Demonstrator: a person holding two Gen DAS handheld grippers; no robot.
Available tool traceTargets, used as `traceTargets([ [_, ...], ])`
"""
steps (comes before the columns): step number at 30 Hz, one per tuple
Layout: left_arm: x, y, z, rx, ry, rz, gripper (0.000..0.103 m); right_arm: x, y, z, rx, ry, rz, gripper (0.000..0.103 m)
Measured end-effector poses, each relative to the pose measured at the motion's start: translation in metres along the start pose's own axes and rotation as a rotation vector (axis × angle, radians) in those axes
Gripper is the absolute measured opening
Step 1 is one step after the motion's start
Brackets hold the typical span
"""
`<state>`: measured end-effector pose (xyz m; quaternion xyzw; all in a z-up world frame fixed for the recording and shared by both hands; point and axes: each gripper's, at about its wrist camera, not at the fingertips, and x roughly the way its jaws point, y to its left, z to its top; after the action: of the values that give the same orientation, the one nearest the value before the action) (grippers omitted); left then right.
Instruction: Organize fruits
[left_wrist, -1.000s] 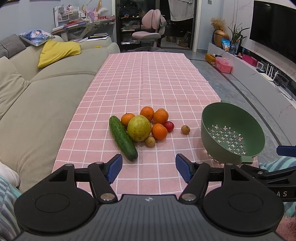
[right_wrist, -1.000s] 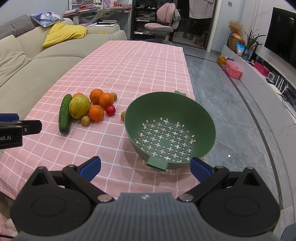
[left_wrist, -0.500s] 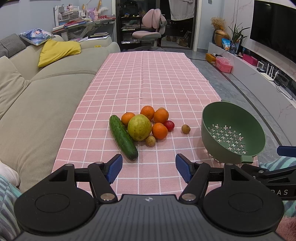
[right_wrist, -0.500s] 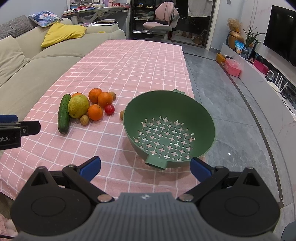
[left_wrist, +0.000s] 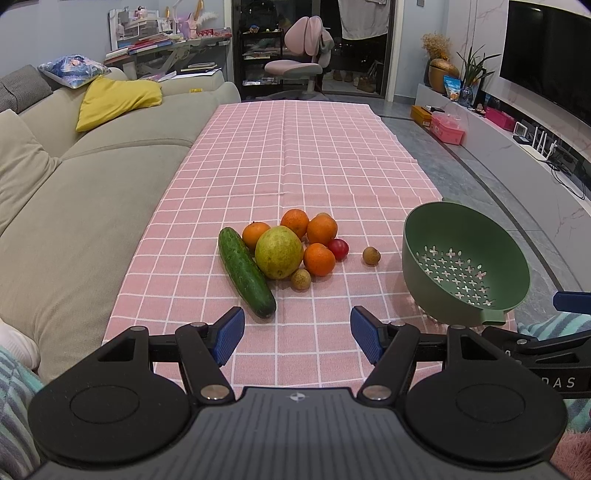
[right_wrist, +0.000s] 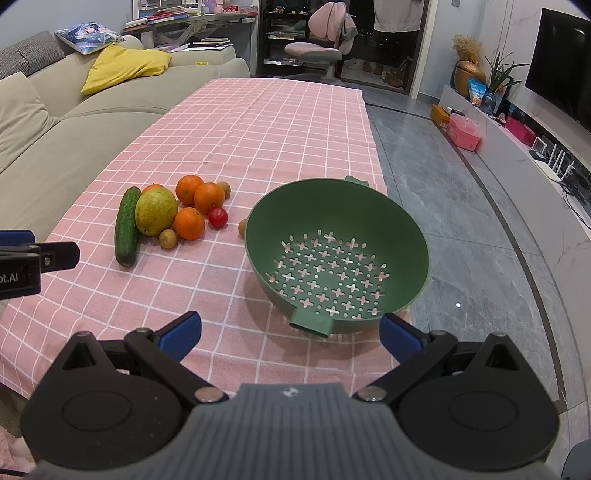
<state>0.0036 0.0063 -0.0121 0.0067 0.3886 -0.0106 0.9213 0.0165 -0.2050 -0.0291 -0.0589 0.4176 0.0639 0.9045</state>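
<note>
A pile of produce lies on the pink checked tablecloth (left_wrist: 303, 162): a cucumber (left_wrist: 245, 271), a yellow-green guava (left_wrist: 279, 252), several oranges (left_wrist: 319, 259), a red cherry tomato (left_wrist: 338, 248) and small brown longans (left_wrist: 371, 255). The empty green colander (left_wrist: 465, 266) stands right of them, near the table's right edge. My left gripper (left_wrist: 297, 334) is open and empty, short of the cucumber's near end. My right gripper (right_wrist: 290, 334) is open and empty, just in front of the colander (right_wrist: 336, 251) and its handle tab. The pile (right_wrist: 155, 211) lies to its left.
A beige sofa (left_wrist: 85, 177) runs along the table's left side. The grey floor (right_wrist: 461, 221) and a TV cabinet (left_wrist: 517, 147) lie to the right. The far half of the cloth (right_wrist: 266, 122) carries nothing. The left gripper's body (right_wrist: 33, 260) shows at the right view's left edge.
Both grippers have crept slightly; the right view has edged a little closer to the colander. Fruits and colander have not moved. Both stay open.
</note>
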Motion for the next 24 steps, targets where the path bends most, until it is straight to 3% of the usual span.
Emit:
traceTargets([
  [15,0.003,0.002,-0.002,-0.018,0.011,-0.015,0.078,0.005,-0.001,0.0,0.005,0.015,0.011,0.099],
  [20,0.006,0.018,0.006,-0.089,0.019,-0.048,0.076,0.008,-0.003,0.006,0.011,-0.021,0.115,0.099],
  [24,0.013,0.031,0.015,-0.147,0.033,-0.065,0.067,0.012,0.003,0.017,-0.032,-0.08,0.18,0.099],
])
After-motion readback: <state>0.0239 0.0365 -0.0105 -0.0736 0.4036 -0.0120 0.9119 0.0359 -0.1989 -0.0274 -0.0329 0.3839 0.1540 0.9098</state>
